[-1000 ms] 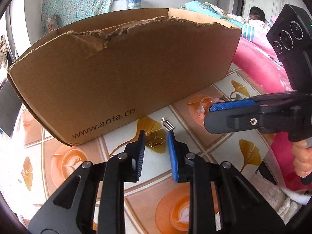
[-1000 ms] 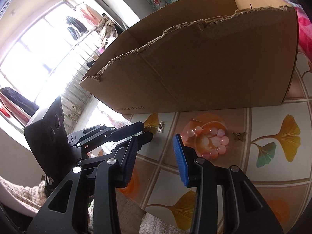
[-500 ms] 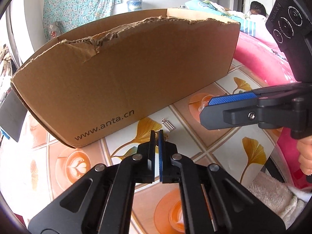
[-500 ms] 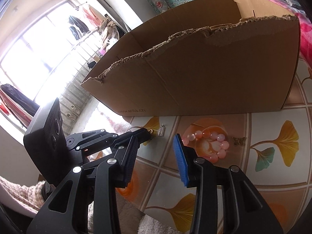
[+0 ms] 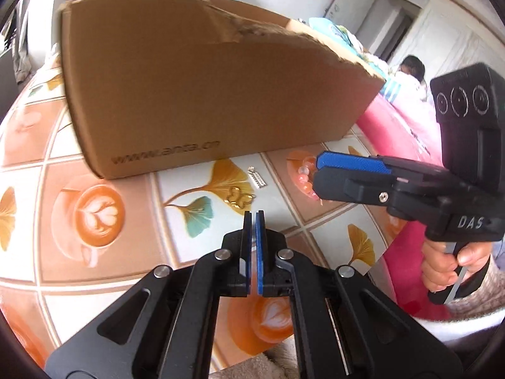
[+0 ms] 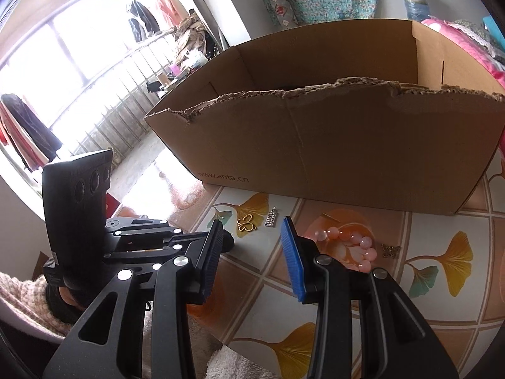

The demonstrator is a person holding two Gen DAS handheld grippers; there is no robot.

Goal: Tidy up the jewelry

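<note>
In the left wrist view, the left gripper sits at lower centre with its fingers pressed together and nothing between them, just short of a small gold butterfly-shaped open-wire charm lying on the surface, a table top with a leaf and coffee-cup print. Up and to the right of the charm lies a small silver ridged bar pendant. Further right, a bracelet of pale pink round beads is partly hidden behind the right gripper, which a hand holds by its handle at the right edge. In the right wrist view, the right gripper's fingers stand apart and empty at lower centre, and a small bronze butterfly charm lies right of the beads. A large brown cardboard box with a torn rim fills the upper middle of both views.
</note>
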